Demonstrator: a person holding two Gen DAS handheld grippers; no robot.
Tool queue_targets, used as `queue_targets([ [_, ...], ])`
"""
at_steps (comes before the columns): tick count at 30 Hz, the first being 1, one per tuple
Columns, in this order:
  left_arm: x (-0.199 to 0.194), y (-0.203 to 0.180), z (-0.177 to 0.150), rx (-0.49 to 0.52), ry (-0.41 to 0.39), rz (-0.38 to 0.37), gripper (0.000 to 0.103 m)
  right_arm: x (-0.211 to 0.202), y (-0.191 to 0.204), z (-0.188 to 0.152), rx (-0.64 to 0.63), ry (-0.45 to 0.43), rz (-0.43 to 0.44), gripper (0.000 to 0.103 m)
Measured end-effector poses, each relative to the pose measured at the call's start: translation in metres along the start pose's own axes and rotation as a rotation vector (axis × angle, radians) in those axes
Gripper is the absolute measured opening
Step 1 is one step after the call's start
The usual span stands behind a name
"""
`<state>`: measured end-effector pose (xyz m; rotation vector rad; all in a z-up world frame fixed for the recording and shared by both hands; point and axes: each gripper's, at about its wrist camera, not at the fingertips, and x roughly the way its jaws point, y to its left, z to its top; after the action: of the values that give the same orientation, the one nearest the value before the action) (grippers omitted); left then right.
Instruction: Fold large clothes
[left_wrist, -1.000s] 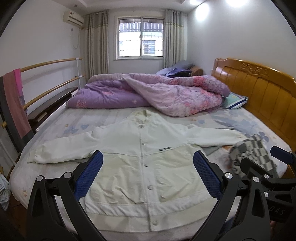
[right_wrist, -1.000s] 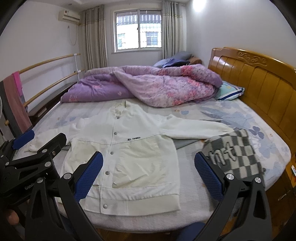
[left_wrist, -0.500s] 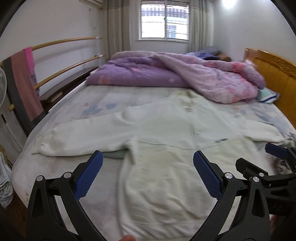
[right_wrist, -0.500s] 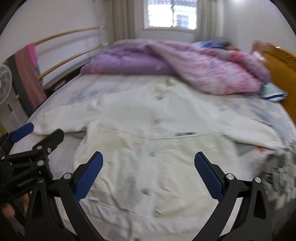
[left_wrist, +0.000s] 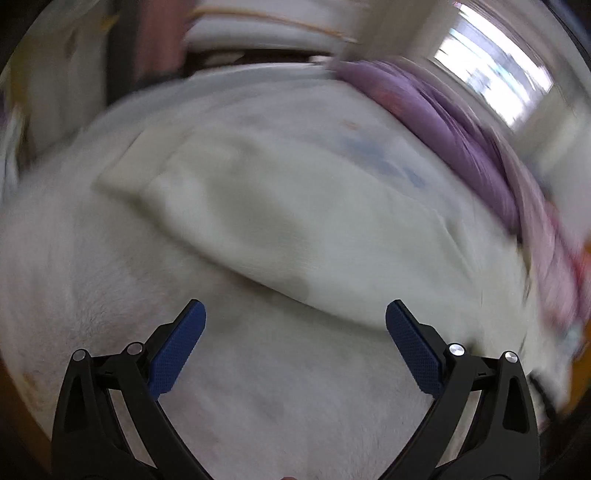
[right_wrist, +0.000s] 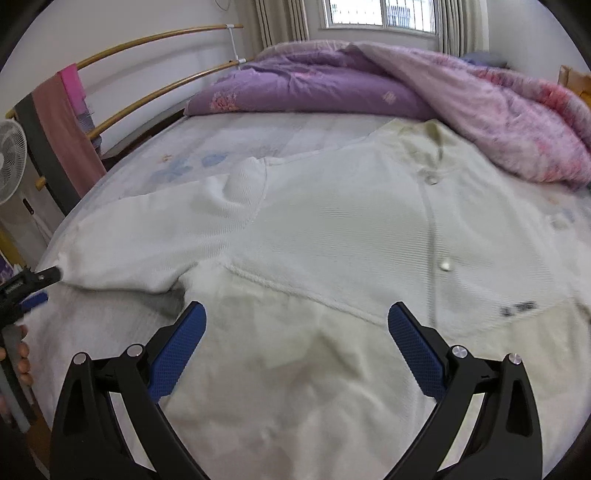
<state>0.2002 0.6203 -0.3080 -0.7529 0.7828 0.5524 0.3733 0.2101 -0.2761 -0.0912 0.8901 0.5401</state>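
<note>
A white button-front jacket (right_wrist: 351, 229) lies spread face up on the bed. Its left sleeve (right_wrist: 147, 240) stretches toward the bed's left edge. My right gripper (right_wrist: 296, 309) hovers over the jacket's left side below the armpit. Its jaws stand wide and are closing, with only cloth beneath them and nothing pinched. The left wrist view is blurred. In it my left gripper (left_wrist: 294, 308) is open above the sheet, just short of the sleeve (left_wrist: 277, 221), whose cuff (left_wrist: 122, 173) lies at the upper left. In the right wrist view the left gripper (right_wrist: 42, 286) sits at the sleeve's end.
A purple quilt (right_wrist: 332, 85) is bunched along the far side of the bed, touching the jacket's collar. A wooden rail with a pink towel (right_wrist: 62, 122) and a white fan (right_wrist: 9, 166) stand past the left bed edge. A hand (right_wrist: 22, 358) grips the left tool.
Both grippers have dropped and swung left over the jacket. The left one rolled and now faces the sleeve's end. The right one now looks at the left chest and armpit.
</note>
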Motion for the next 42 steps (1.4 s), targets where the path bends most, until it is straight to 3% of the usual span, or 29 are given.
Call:
queue_targets([
  [2, 0.008, 0.033, 0.014, -0.119, 0.024, -0.027, 0.098, 0.024, 0.004, 0.008, 0.017, 0.037, 0.043, 0.064],
  [3, 0.012, 0.048, 0.021, -0.169, 0.035, -0.021, 0.098, 0.035, 0.006, 0.012, 0.019, 0.052, 0.051, 0.058],
  [6, 0.012, 0.079, 0.038, -0.239, 0.002, -0.039, 0.098, 0.062, 0.014, 0.021, 0.036, 0.089, 0.116, 0.019],
  [9, 0.014, 0.104, 0.052, -0.297, -0.038, -0.087, 0.098, 0.079, 0.028, 0.031, 0.017, 0.101, 0.184, 0.004],
  [13, 0.021, 0.137, 0.059, -0.479, -0.036, -0.19, 0.098, 0.106, 0.04, 0.032, 0.003, 0.177, 0.209, 0.003],
  [18, 0.018, 0.147, 0.069, -0.522, -0.087, -0.26, 0.095, 0.112, 0.026, 0.026, 0.053, 0.186, 0.257, 0.001],
  [20, 0.014, 0.158, 0.07, -0.572, -0.117, -0.28, 0.086, 0.11, 0.027, 0.025, 0.031, 0.184, 0.26, 0.001],
  [22, 0.012, 0.159, 0.072, -0.572, -0.125, -0.26, 0.065, 0.11, 0.025, 0.024, 0.042, 0.186, 0.267, 0.001],
  [23, 0.014, 0.16, 0.073, -0.565, -0.124, -0.246, 0.061, 0.11, 0.024, 0.023, 0.049, 0.187, 0.269, 0.0],
  [24, 0.017, 0.158, 0.075, -0.55, -0.117, -0.215, 0.052, 0.11, 0.024, 0.022, 0.046, 0.184, 0.267, 0.0],
  [25, 0.021, 0.156, 0.079, -0.527, -0.111, -0.175, 0.034, 0.111, 0.024, 0.021, 0.035, 0.183, 0.26, 0.0],
  [27, 0.022, 0.16, 0.085, -0.512, -0.109, -0.134, 0.019, 0.113, 0.027, 0.02, 0.016, 0.181, 0.243, 0.0],
  [30, 0.005, 0.151, 0.087, -0.516, -0.144, -0.137, 0.008, 0.114, 0.031, 0.02, -0.028, 0.18, 0.218, 0.0],
  [33, -0.044, 0.108, 0.091, -0.336, -0.246, -0.121, 0.008, 0.114, 0.029, 0.017, -0.02, 0.162, 0.22, 0.0],
  [35, -0.071, 0.073, 0.094, -0.263, -0.279, -0.162, 0.008, 0.114, 0.027, 0.019, -0.003, 0.158, 0.232, 0.0],
  [38, -0.106, 0.005, 0.096, -0.128, -0.321, -0.229, 0.008, 0.108, 0.001, 0.023, 0.106, 0.173, 0.369, 0.0],
  [42, -0.135, -0.099, 0.078, 0.072, -0.351, -0.305, 0.008, 0.075, -0.042, 0.026, 0.175, 0.141, 0.416, 0.002],
])
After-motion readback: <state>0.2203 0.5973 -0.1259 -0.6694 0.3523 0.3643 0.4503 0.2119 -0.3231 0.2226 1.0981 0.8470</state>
